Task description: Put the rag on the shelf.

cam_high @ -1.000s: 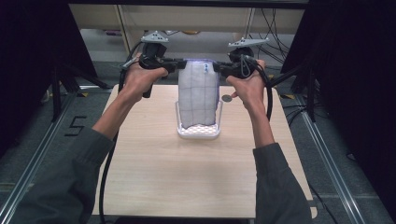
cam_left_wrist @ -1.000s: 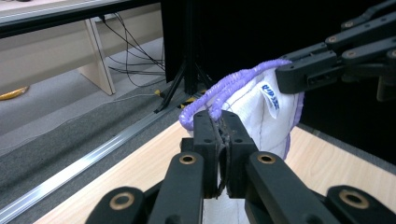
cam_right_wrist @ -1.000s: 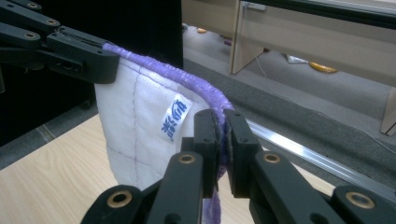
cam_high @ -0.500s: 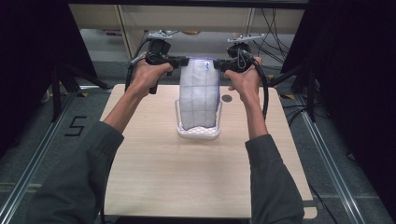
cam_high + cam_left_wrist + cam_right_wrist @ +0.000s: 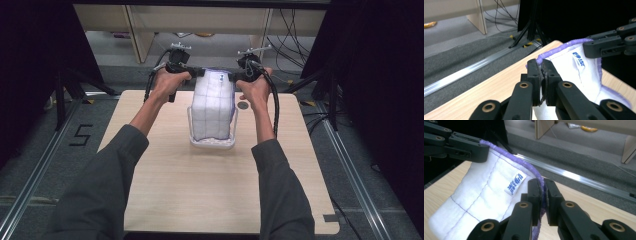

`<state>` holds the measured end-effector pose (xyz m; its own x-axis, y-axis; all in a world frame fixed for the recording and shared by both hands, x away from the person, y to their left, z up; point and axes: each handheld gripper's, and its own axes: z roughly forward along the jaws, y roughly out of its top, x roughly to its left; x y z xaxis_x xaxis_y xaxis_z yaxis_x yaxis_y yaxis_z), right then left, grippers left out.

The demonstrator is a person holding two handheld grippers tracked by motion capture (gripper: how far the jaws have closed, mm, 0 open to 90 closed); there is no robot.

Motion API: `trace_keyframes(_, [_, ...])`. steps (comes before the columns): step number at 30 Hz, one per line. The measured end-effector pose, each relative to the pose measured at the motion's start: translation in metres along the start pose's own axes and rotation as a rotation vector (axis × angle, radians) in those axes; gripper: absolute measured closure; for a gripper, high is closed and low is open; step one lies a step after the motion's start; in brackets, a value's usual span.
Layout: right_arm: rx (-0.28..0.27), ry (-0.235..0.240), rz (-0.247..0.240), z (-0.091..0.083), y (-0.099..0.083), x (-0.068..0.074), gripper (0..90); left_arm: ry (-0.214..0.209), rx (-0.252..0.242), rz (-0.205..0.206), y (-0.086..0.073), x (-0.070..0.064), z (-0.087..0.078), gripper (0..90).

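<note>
Since 1 s ago both hands have gone up and toward the far edge of the table, and the cloth has come up w/ them: its top edge, then about level w/ the far end of the basket, now hangs above and past it.

White quilted cloth w/ purple stitched border and small blue-print label (image 5: 214, 102) is stretched betw. the two grippers, held by its two top corners. It hangs down in a sheet, lower end inside the clear plastic basket w/ white perforated base (image 5: 212, 143), which sits mid-table on the light wooden tabletop (image 5: 200, 195).

Left gripper (image 5: 199, 73): jaws fully closed, pinching the purple hem at the cloth's left top corner; in the left gripper view (image 5: 541, 75) the hem is seen clamped betw. the pads, no gap. Right gripper (image 5: 236, 76): same, jaws closed tight on the right top corner; in the right gripper view (image 5: 542, 195) the purple border runs straight into the pinch, label just beside it.

Each gripper view also shows the other gripper's black jaws gripping the far corner. Cloth looks taut along the top edge, slightly bowed lower down.

Small dark round spot (image 5: 243, 105) on the tabletop, just right of the basket, near the right hand (image 5: 254, 90). Left hand (image 5: 170, 82) is level w/ it across the cloth. Grey sleeves come in from the bottom.
</note>
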<state>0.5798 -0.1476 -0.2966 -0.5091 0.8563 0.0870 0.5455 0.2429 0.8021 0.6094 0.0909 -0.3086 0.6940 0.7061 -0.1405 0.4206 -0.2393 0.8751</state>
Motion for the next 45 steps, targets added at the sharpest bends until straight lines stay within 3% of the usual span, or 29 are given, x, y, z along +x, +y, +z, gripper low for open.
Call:
trace_keyframes(7, [0.053, -0.001, -0.006, 0.022, -0.017, -0.010, 84.4, -0.017, 0.034, -0.013, -0.018, 0.003, 0.012, 85.6])
trace_keyframes(10, [0.087, 0.009, 0.009, 0.027, -0.022, -0.009, 84.3, -0.014, 0.073, -0.006, -0.025, 0.003, 0.016, 85.7])
trace_keyframes(11, [0.086, 0.008, -0.020, 0.029, -0.023, -0.011, 84.2, -0.011, 0.086, -0.004, -0.026, 0.003, 0.016, 85.6])
trace_keyframes(14, [0.106, 0.008, -0.029, 0.034, -0.028, -0.011, 83.9, -0.023, 0.100, -0.026, -0.031, 0.003, 0.017, 85.5])
trace_keyframes(16, [0.118, 0.006, -0.012, 0.036, -0.030, -0.011, 83.8, -0.021, 0.126, -0.024, -0.034, 0.004, 0.018, 85.6])
trace_keyframes(19, [0.133, 0.005, -0.034, 0.039, -0.030, -0.009, 83.6, -0.023, 0.144, -0.032, -0.037, 0.005, 0.019, 85.5])
trace_keyframes(22, [0.161, 0.004, -0.004, 0.040, -0.031, -0.005, 83.0, -0.029, 0.156, -0.031, -0.040, 0.006, 0.019, 85.3])
trace_keyframes(26, [0.172, 0.001, -0.012, 0.043, -0.034, -0.008, 81.2, -0.031, 0.172, -0.019, -0.042, 0.005, 0.021, 84.8])
trace_keyframes(28, [0.181, -0.001, 0.013, 0.043, -0.036, -0.006, 77.2, -0.026, 0.172, -0.029, -0.042, 0.005, 0.021, 83.0])
trace_keyframes(29, [0.177, -0.012, -0.016, 0.044, -0.036, -0.009, 74.1, -0.026, 0.172, -0.029, -0.042, 0.005, 0.021, 80.6])
trace_keyframes(33, [0.167, -0.037, -0.007, 0.041, -0.037, -0.012, 70.4, -0.026, 0.167, -0.043, -0.040, 0.002, 0.018, 72.6])
trace_keyframes(40, [0.152, -0.051, 0.010, 0.030, -0.038, -0.018, 67.2, 0.000, 0.168, -0.054, -0.038, 0.009, 0.005, 69.8])
trace_keyframes(42, [0.139, -0.050, -0.008, 0.026, -0.039, -0.021, 66.6, -0.009, 0.147, -0.077, -0.039, 0.010, 0.001, 69.5])
trace_keyframes(43, [0.144, -0.051, 0.007, 0.024, -0.039, -0.020, 66.4, -0.011, 0.153, -0.068, -0.040, 0.011, -0.002, 69.1])
trace_keyframes(45, [0.137, -0.053, -0.016, 0.020, -0.038, -0.023, 66.3, -0.008, 0.139, -0.077, -0.042, 0.011, -0.006, 68.0])
